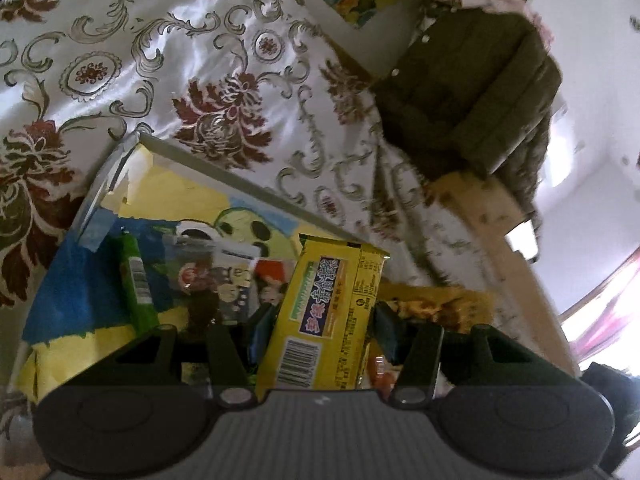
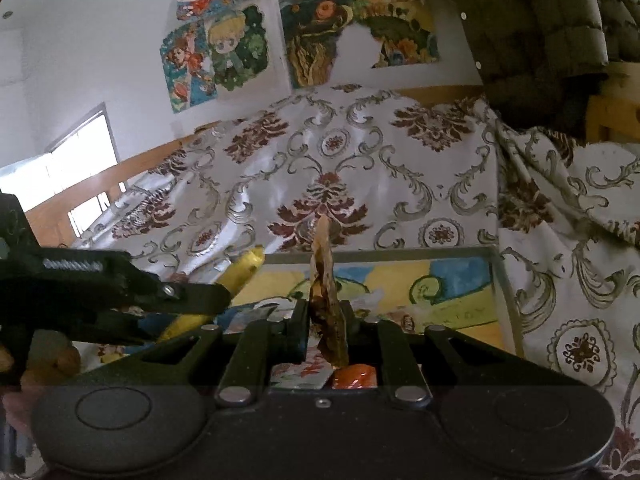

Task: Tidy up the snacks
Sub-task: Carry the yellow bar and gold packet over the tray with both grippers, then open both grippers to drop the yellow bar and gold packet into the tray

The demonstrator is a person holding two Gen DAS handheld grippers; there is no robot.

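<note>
My left gripper (image 1: 320,328) is shut on a yellow snack packet (image 1: 324,312) with a barcode, held upright over a shallow box (image 1: 192,184) lined with a yellow and blue drawing. In the box lie a green stick packet (image 1: 136,284) and a clear packet with printed labels (image 1: 212,276). My right gripper (image 2: 325,328) is shut on a thin brown snack packet (image 2: 326,300), edge-on and upright, over the same box (image 2: 440,280). The left gripper (image 2: 120,292) and its yellow packet (image 2: 240,276) show at the left of the right wrist view. A red-orange wrapped snack (image 2: 354,376) lies below the right fingers.
The box rests on a bed with a white cloth with dark red flowers (image 1: 180,60) (image 2: 360,168). A dark green padded jacket (image 1: 472,92) hangs at the right over a wooden frame (image 1: 504,240). Cartoon posters (image 2: 224,48) cover the wall behind.
</note>
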